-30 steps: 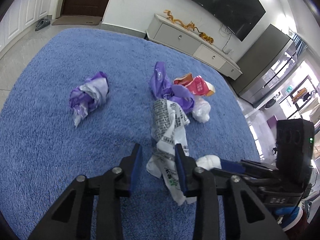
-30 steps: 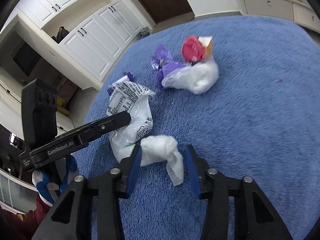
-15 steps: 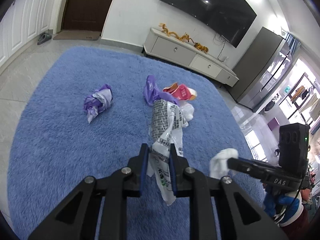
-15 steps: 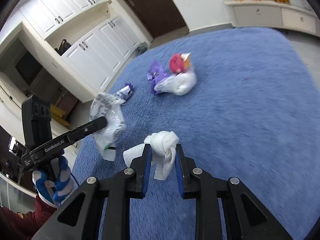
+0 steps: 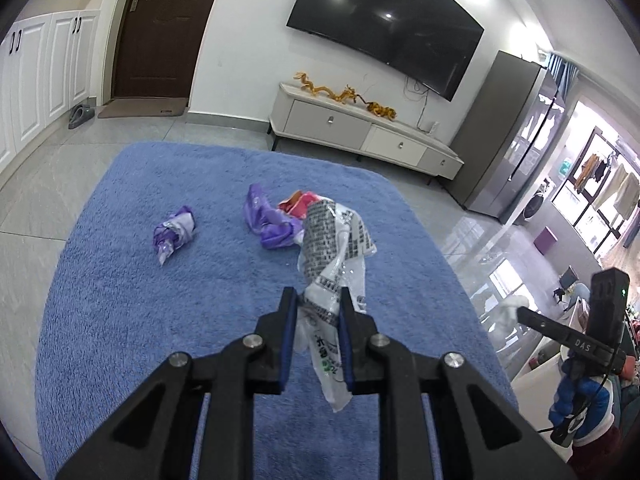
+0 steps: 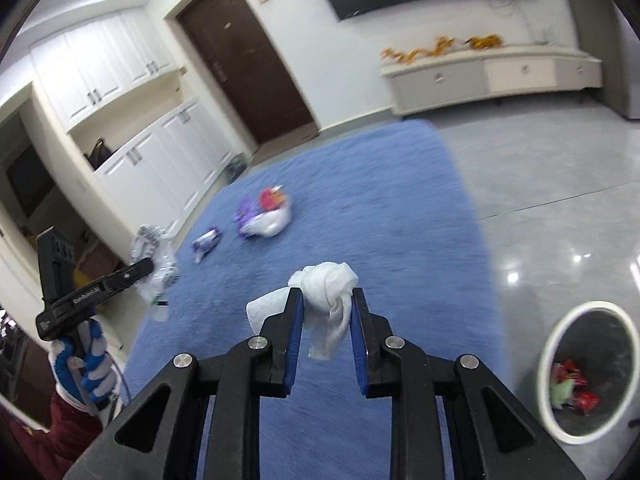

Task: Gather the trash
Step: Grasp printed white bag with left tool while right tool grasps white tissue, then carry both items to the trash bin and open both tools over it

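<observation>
My left gripper [image 5: 317,305] is shut on a crumpled clear plastic bag with black print [image 5: 334,248], held well above the blue rug [image 5: 140,300]. My right gripper [image 6: 326,306] is shut on a crumpled white tissue [image 6: 328,280], also lifted off the rug. A purple wrapper [image 5: 174,234] lies alone on the rug. Beside it lies a pile of a purple wrapper [image 5: 266,222] and a red-orange packet [image 5: 300,202]. A white-rimmed trash bin [image 6: 588,368] with red wrappers inside stands on the tile floor at the right gripper's lower right.
A white TV cabinet [image 5: 360,132] stands against the far wall under a wall TV [image 5: 384,36]. White cupboards [image 6: 132,128] and a dark door [image 6: 240,60] line the left side. Grey tile floor [image 6: 540,184] surrounds the rug.
Both grippers shut on their items and rose from the rug, the left with the printed bag, the right with the tissue. The right view has swung so the trash bin shows.
</observation>
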